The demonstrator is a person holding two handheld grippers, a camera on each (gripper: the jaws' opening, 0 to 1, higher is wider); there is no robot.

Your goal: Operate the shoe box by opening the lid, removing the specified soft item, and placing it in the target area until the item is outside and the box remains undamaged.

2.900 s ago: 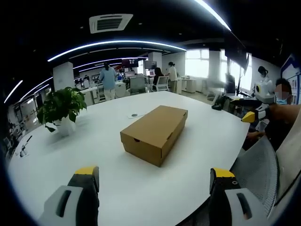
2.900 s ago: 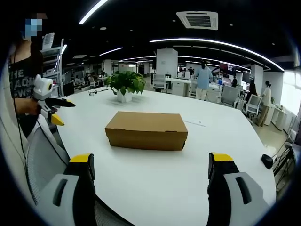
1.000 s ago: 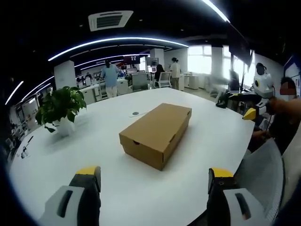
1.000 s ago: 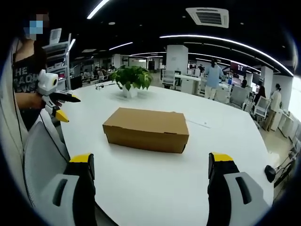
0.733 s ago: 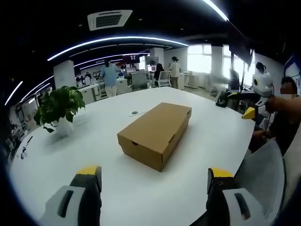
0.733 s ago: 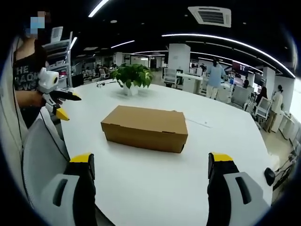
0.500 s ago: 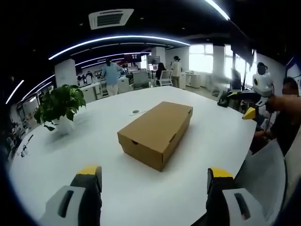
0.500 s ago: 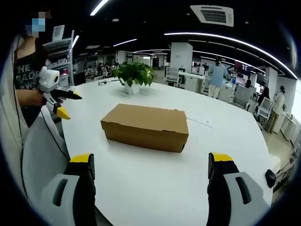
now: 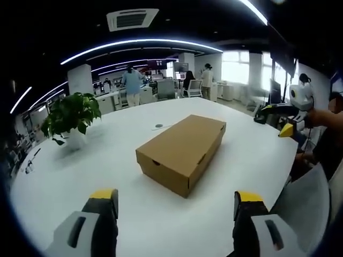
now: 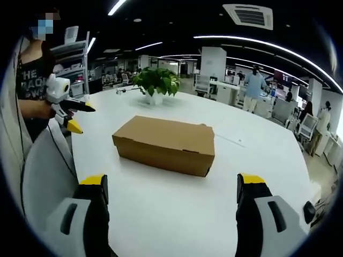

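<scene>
Step in hand, by judgement: approach to open lid. Shoe box (image 9: 182,152) shut, flat mid white table (image 9: 64,182), potted plant (image 9: 71,118) well apart. Best: come in low at long sides w/ both grippers, lift lid evenly, no crushing of cardboard. Left gripper (image 9: 175,220) held back near table edge, jaws wide, empty. Right gripper (image 10: 174,204) likewise: wide, empty, aimed at box's long side.

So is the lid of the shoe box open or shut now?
Shut. The shoe box lid lies flat on top in both views, no gap, contents hidden.
</scene>
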